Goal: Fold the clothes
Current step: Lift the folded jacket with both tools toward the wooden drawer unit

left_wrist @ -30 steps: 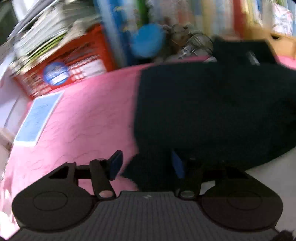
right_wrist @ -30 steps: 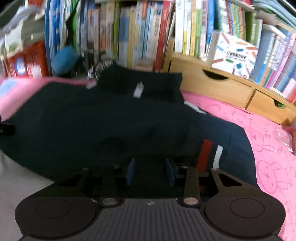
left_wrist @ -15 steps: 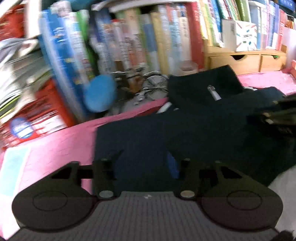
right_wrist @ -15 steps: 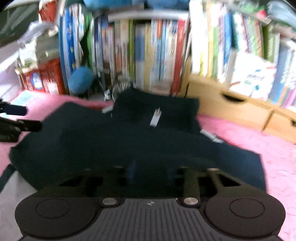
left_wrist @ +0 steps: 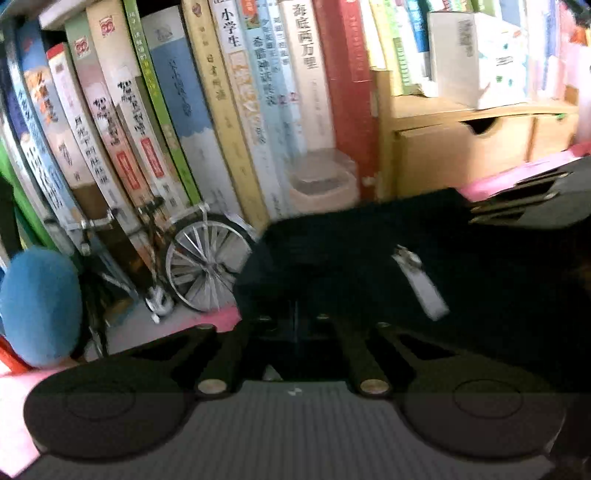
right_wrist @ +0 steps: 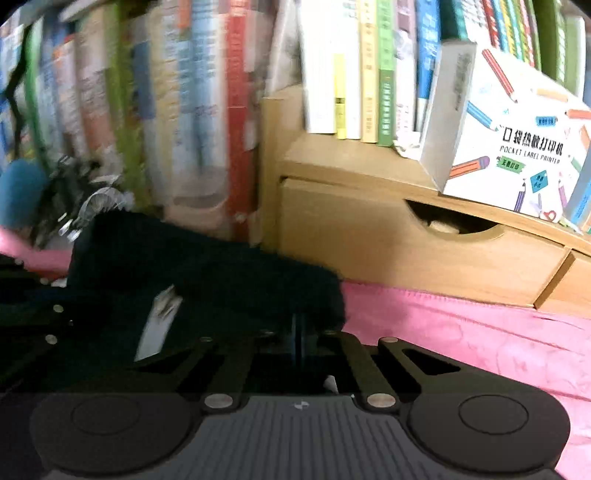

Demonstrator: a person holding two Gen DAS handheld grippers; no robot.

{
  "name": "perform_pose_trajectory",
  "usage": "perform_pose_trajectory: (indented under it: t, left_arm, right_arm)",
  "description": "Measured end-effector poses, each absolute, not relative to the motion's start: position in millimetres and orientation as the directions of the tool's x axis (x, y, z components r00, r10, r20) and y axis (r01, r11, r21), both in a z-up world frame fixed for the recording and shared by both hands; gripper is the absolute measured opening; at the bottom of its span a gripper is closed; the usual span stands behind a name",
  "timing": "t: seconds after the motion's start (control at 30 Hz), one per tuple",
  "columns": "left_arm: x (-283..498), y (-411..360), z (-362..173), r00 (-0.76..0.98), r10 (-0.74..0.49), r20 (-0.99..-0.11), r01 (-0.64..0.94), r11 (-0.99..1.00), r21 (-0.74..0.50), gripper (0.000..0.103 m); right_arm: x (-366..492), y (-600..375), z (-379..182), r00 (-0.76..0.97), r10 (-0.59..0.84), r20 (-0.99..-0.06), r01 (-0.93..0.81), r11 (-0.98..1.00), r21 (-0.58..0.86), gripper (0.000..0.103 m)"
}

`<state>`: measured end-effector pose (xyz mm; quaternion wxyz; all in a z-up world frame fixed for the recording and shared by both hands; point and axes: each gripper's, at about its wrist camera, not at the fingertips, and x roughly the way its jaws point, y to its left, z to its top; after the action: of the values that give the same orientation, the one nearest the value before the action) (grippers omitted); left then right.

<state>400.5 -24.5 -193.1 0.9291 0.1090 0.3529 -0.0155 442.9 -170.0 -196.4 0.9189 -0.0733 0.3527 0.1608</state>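
- My left gripper (left_wrist: 295,321) has its jaws pressed together after just closing, pinching the near left edge of the dark garment (left_wrist: 369,258); my right gripper (right_wrist: 299,336) has likewise just closed, on the garment's near right edge.
- The garment lies on the pink surface (right_wrist: 461,332), bunched up against the row of books (left_wrist: 221,110) at the far side, with a white tag (left_wrist: 421,288) on top of it.
- I can read "小学生" on one spine (left_wrist: 231,26) and "海底两万里" on another (left_wrist: 308,37) in the left view; the other spines are too blurred.
- The right view alone shows the front of a white box (right_wrist: 517,147) printed "POCKET LABEL PRINTER", standing on the wooden drawer unit (right_wrist: 406,243).
- The left view alone shows clearly a small model bicycle (left_wrist: 192,266) and a blue fuzzy object (left_wrist: 40,306) at far left; there the right gripper's body edges in at far right.
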Motion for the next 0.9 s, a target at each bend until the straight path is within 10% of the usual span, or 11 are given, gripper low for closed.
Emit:
perform_pose_trajectory:
  t: [0.17,0.23,0.33,0.47,0.67,0.8,0.9]
  left_arm:
    - [406,-14,-195,0.748,0.040,-0.662,0.099,0.980,0.171,0.003]
    - [406,-13,-195,0.742,0.043,-0.669,0.100,0.979,0.175,0.003]
    - [394,-19,-172,0.755,-0.018,-0.655,0.119,0.987,0.110,0.002]
    - [392,-40,-140,0.666,-0.374,-0.645,0.381,0.915,-0.136,0.037]
    - [436,-75,-161,0.616,-0.397,-0.680,0.378,0.907,-0.187,0.082]
    - [469,-92,-180,0.584,-0.341,-0.736,0.349,0.925,-0.151,0.081]
    - [473,-93,-184,0.545,-0.377,-0.749,0.344,0.915,-0.210,0.024]
  right_arm:
    - [425,-202,-169,0.771,0.343,-0.536,-0.279,0.939,0.200,0.023]
    - [404,-216,-158,0.824,0.282,-0.492,-0.243,0.960,0.142,0.051]
    - [388,-223,-167,0.815,0.183,-0.550,-0.269,0.960,-0.079,0.047]
    - [379,-246,-192,0.767,0.169,-0.619,-0.279,0.956,-0.085,0.045]
    - [361,-248,-220,0.790,0.165,-0.590,-0.302,0.943,-0.141,0.045]
    - [362,-233,-216,0.810,0.131,-0.572,-0.303,0.928,-0.217,0.046]
    - [366,-230,-215,0.812,0.122,-0.571,-0.296,0.929,-0.222,0.049]
